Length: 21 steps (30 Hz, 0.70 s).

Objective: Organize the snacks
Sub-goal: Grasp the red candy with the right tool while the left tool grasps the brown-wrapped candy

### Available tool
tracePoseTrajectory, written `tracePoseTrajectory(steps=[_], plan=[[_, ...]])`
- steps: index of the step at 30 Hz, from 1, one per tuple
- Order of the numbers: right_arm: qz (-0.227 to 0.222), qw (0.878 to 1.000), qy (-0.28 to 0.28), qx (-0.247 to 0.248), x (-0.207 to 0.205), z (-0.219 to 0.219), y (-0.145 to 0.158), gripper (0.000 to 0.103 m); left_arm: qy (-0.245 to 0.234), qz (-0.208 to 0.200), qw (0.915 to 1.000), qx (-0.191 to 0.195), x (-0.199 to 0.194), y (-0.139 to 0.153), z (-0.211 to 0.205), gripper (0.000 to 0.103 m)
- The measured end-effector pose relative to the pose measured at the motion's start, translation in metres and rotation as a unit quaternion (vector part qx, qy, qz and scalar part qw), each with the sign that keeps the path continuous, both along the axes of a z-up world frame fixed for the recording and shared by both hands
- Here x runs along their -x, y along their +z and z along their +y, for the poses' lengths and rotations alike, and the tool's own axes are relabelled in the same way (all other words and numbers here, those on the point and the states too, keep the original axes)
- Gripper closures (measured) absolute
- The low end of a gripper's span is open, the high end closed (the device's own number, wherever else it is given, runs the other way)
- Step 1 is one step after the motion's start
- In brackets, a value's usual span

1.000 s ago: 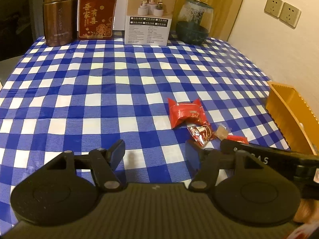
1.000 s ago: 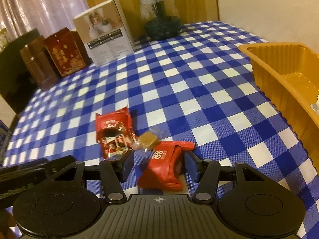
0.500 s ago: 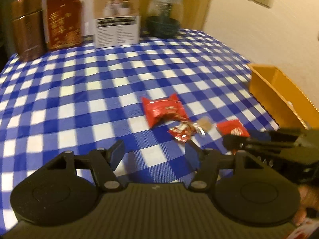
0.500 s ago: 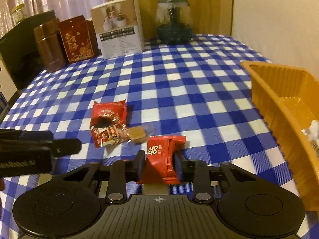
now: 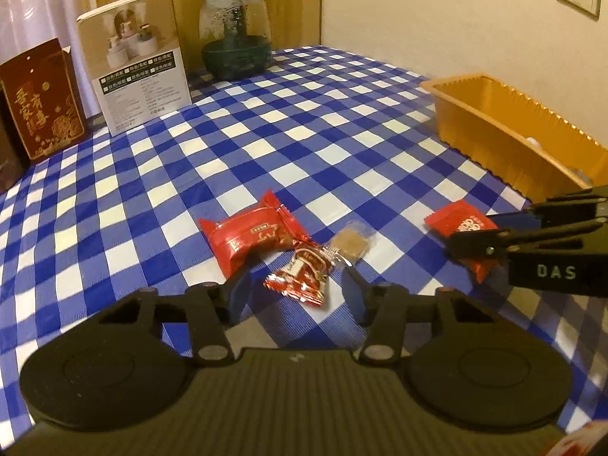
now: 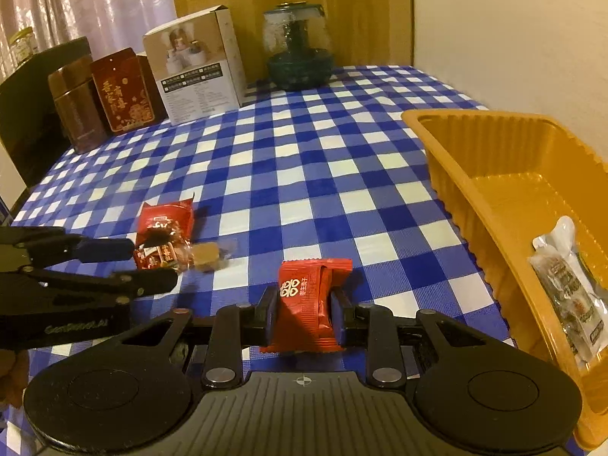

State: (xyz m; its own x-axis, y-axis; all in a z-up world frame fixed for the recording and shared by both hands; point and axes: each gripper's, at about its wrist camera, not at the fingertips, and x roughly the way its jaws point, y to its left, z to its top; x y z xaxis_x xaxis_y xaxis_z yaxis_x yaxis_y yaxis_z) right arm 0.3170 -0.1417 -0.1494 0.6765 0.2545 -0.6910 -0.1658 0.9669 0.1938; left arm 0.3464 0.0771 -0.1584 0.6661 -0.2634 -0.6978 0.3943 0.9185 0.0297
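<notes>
Red snack packet stands upright, pinched between the right gripper pads, off the cloth. Ahead of the left gripper: a small red-and-silver candy between its open fingers, a plump red pack beyond, a brown clear-wrapped sweet touching. The orange tray, right of that gripper, holds a pale pouch.

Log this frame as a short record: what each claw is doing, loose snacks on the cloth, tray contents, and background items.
right claw: shut on a red snack packet, lifted off the cloth
left claw: jaws just been closing, small red-and-white packet between them, not yet pinched
loose snacks: larger red packet, clear-wrapped brown candy
orange tray: one pale wrapped snack inside
background: white box, glass jar, red tin, brown canister
</notes>
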Motion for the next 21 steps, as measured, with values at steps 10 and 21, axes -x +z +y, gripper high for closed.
tracePoseTrajectory(steps=[10,21], plan=[[0.005,1.000,-0.004,-0.012,0.000,0.000,-0.002,0.074,-0.016,0.004,0.9999,-0.003,-0.006,-0.006,-0.006,0.073],[0.007,1.000,-0.001,-0.018,0.005,-0.001,0.003,0.074,0.025,0.032,0.9991,0.008,0.009,0.000,-0.010,0.076]])
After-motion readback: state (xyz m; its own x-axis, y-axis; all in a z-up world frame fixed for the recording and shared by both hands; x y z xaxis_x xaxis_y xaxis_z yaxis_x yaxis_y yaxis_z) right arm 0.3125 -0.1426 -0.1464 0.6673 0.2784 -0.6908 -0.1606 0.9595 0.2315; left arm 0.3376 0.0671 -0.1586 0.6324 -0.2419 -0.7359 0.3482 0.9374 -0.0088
